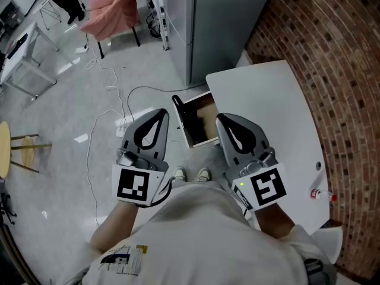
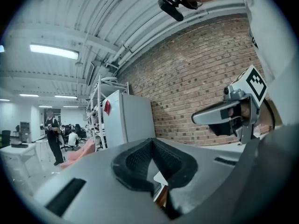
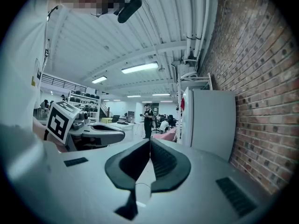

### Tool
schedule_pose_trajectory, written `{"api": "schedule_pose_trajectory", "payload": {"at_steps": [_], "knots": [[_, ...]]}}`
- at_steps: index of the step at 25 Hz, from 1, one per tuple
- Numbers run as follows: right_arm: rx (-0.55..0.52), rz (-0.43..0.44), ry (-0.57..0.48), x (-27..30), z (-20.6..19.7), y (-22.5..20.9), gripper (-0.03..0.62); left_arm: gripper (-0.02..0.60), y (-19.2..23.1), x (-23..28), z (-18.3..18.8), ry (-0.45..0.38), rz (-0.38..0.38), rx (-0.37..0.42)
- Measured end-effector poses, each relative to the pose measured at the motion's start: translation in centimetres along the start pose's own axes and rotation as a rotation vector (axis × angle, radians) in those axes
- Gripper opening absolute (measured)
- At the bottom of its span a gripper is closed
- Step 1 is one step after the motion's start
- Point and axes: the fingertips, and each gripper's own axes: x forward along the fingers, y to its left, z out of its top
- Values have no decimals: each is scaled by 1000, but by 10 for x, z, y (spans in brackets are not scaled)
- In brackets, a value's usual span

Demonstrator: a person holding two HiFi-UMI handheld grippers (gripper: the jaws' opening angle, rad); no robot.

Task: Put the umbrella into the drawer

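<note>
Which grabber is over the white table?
The right gripper, the one above the white table; the left gripper is above the grey floor instead.

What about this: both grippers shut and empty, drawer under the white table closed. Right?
No: the head view shows the drawer pulled open. It is under the white table, and the left gripper and right gripper are shut and empty.

Brick wall [image 1: 332, 52] runs down the right, with a white table [image 1: 267, 94] beside it and a small red-and-white item [image 1: 320, 195] lying near the table's edge. A tall grey cabinet [image 1: 219, 22] stands beyond. Out on the grey floor [image 1: 59, 111] a white cable [image 1: 113, 108] snakes loose. A pink cloth [image 1: 113, 10] is draped up top, and a wooden stool [image 1: 5, 150] peeks in at the left. Far back, a person [image 2: 52, 134] stands under a ceiling light [image 2: 53, 51], with a metal rack [image 2: 100, 111] nearby.
</note>
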Motion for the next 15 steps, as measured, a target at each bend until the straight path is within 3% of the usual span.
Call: {"api": "schedule_pose_trajectory", "payload": {"at_steps": [8,15], "knots": [[70,25,-15,1,0,-4,8,8,4,-4,5,-3,25,2],[65,28,-23,1,7,-1,8,8,2,-8,12,-10,22,6]]}}
